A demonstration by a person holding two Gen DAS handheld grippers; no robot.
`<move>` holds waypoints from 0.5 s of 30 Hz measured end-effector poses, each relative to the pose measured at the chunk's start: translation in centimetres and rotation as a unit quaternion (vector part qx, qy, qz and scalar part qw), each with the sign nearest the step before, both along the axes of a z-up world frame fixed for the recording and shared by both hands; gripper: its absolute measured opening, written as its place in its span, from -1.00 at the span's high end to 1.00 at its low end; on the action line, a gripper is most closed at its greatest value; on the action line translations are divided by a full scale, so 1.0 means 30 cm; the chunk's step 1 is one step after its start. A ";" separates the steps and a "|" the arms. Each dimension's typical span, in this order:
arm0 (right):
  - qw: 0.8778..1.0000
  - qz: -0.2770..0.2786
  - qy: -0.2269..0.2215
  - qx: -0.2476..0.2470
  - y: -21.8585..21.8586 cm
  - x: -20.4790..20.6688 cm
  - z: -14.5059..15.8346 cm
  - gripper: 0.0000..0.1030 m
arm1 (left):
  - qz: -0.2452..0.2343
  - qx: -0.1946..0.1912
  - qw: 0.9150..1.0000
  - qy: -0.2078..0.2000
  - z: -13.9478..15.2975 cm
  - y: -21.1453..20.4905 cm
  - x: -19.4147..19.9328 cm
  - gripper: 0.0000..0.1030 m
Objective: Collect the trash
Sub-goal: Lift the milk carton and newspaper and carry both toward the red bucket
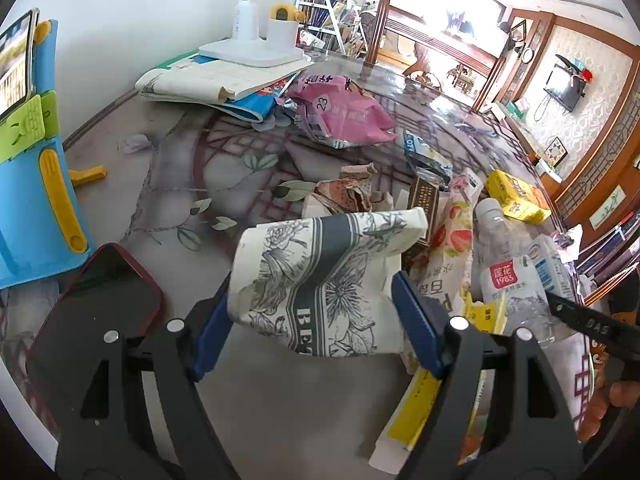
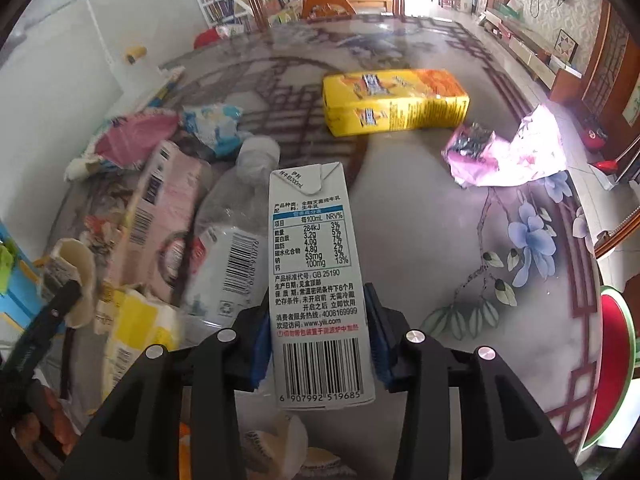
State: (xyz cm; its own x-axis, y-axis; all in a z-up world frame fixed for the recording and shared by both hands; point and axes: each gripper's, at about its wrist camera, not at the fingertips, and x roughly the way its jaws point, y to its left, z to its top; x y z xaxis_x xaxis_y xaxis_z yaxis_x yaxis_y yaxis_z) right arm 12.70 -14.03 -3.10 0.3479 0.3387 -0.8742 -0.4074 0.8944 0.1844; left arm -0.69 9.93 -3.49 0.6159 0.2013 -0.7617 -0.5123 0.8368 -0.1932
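- Right wrist view: right gripper (image 2: pixel 316 344) fingers clamp the milk carton (image 2: pixel 316 280) at 6 o'clock; light, crushable.
- Left gripper (image 1: pixel 316 316) fingers hold the soft paper bag (image 1: pixel 320 276).

left gripper (image 1: pixel 316 320) gripping, right gripper (image 2: pixel 318 340) clamped

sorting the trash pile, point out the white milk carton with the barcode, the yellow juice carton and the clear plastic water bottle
white milk carton (image 2: pixel 316 276), right wrist view, printed nutrition panel
yellow juice carton (image 2: pixel 394 102), right wrist view, long side face
clear plastic water bottle (image 1: pixel 510 268), left wrist view, red label
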 end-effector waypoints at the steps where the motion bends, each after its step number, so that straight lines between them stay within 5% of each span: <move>1: 1.000 0.001 -0.004 0.006 -0.003 -0.004 0.013 0.25 | -0.001 0.001 1.000 0.000 0.000 -0.001 0.000 -0.43; 15: 0.998 -0.004 -0.017 0.063 -0.061 -0.037 0.101 0.26 | -0.001 0.007 1.000 -0.004 0.005 -0.007 0.000 -0.43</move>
